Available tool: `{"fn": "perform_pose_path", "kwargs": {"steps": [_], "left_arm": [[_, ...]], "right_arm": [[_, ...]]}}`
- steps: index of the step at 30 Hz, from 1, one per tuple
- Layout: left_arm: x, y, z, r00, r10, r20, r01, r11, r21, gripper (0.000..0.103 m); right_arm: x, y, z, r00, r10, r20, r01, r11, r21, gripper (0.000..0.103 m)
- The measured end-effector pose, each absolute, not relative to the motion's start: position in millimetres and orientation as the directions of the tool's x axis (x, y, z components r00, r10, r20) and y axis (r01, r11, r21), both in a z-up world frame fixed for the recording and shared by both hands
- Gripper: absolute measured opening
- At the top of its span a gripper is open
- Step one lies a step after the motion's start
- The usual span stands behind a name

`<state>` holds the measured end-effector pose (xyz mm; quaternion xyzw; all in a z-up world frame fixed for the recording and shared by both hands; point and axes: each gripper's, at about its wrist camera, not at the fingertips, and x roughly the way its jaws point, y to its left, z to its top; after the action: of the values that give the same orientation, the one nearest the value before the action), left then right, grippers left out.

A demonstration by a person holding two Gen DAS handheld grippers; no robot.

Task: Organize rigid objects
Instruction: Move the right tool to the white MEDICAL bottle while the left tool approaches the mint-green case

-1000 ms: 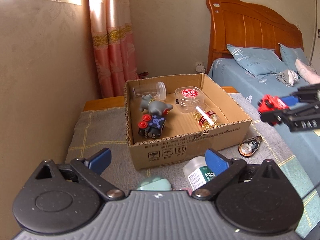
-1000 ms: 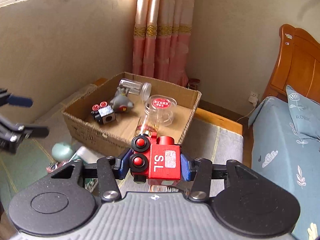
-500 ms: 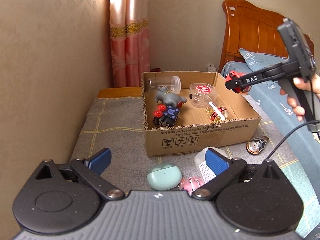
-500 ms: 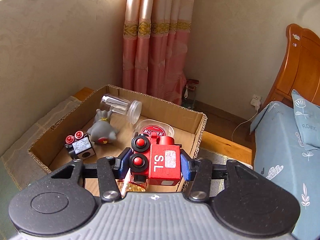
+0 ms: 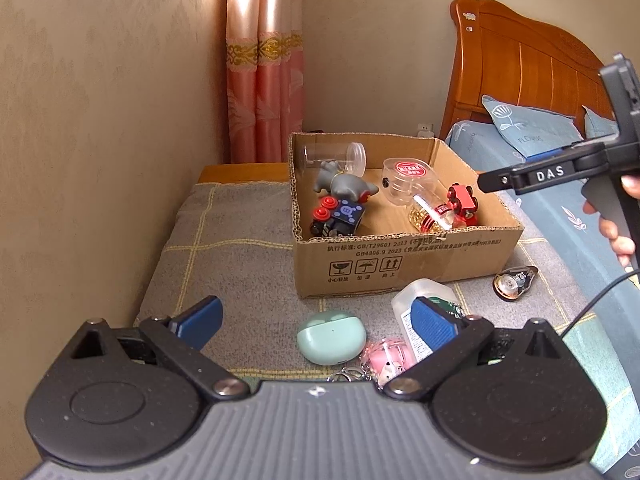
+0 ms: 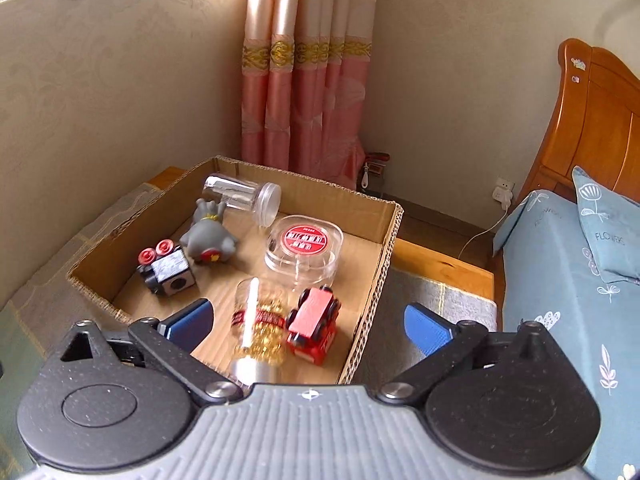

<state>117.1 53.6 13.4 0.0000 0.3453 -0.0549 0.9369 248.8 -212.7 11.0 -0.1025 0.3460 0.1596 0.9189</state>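
Note:
A cardboard box [image 5: 404,258] [image 6: 380,280] sits on a grey blanket. Inside lie a red toy train [image 6: 314,324] [image 5: 462,200], a dark toy block with red wheels [image 6: 166,266] [image 5: 338,216], a grey elephant figure [image 6: 208,236], a clear jar [image 6: 242,196], a clear round box with a red label [image 6: 304,250] and a glass bottle of gold beads [image 6: 260,328]. My right gripper [image 6: 308,320] is open and empty above the box's near right corner. My left gripper [image 5: 316,320] is open and empty, above a mint-green case [image 5: 331,336], a pink keychain [image 5: 386,356] and a white bottle [image 5: 424,300].
A correction tape dispenser [image 5: 514,282] lies on the blanket right of the box. A bed with blue sheets [image 6: 560,280] and a wooden headboard [image 5: 520,64] stands on the right. A wall [image 5: 100,120] and pink curtain [image 6: 304,80] close the left and back.
My right gripper has opened and let go of the red toy train, which now lies in the box beside the bead bottle. My left gripper has drawn back slightly.

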Motion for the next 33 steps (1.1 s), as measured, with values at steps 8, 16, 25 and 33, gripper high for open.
{"fn": "perform_pose_path", "kwargs": {"steps": [8,16,25,33], "left_arm": [[113,56,6,0.736,-0.067,-0.674,0.082,0.997,-0.01,0.1],[111,64,-6,0.712,-0.04,-0.701,0.054,0.999,-0.002,0.1],[111,70,-15,0.692,-0.026,-0.722,0.037,0.999,0.0,0.1],[111,72,-19,0.678,-0.032,-0.734,0.042,0.999,-0.005,0.1]], "right_arm": [[216,-205,2,0.681,0.247,-0.689,-0.385,0.921,-0.05,0.103],[185,-185,-14,0.652,0.271,-0.708,-0.414,0.91,-0.032,0.103],[160,-142,-38,0.613,0.326,-0.72,-0.451,0.892,0.02,0.103],[150,-140,-64,0.596,0.282,-0.751,-0.399,0.916,0.028,0.103]]}}
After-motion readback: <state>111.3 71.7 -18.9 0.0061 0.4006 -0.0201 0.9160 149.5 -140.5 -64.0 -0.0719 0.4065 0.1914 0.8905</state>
